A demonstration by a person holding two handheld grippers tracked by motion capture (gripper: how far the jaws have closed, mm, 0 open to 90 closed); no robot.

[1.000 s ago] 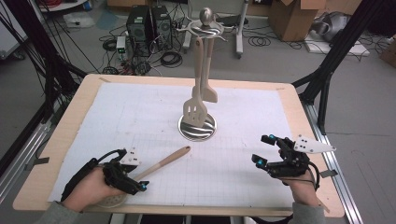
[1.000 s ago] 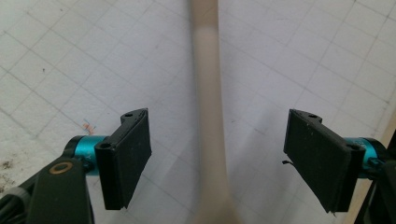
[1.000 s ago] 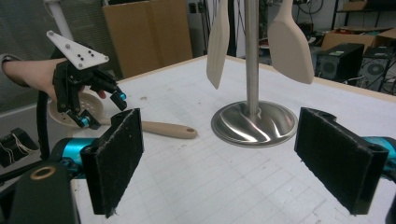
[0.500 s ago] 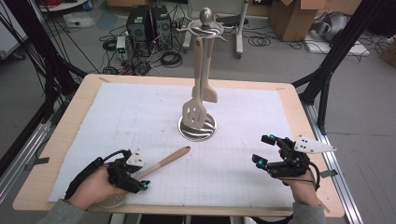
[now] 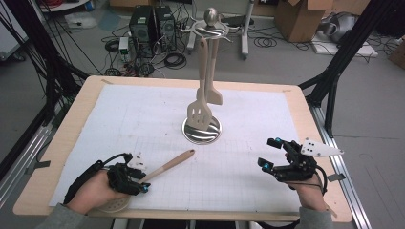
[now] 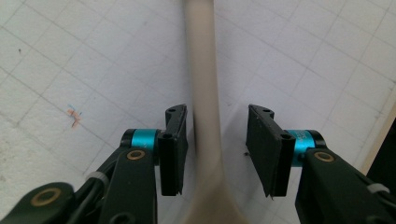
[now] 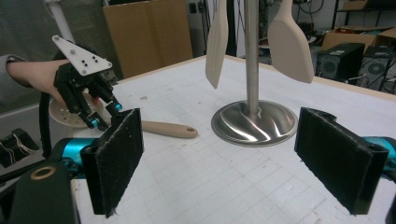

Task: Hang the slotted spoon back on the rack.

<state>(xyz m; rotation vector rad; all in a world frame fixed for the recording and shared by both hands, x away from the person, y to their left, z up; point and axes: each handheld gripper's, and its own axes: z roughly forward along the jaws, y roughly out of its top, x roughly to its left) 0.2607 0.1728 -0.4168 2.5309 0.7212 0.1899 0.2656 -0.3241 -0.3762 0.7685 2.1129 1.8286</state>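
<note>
Wooden spoon flat on the white mat, near the front-left corner; handle between left gripper pads, jaws just closing, narrow gaps either side; right gripper wide, empty, front-right.

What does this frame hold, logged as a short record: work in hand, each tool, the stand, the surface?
work in hand: picking up the wooden spoon lying on the table
left tool: jaws astride the spoon handle, just been closing, gaps at both pads
right tool: open, nothing between the jaws, near the table's right edge
stand: metal, upright, two wooden spatulas hanging
surface: white gridded sheet on the wooden table
</note>
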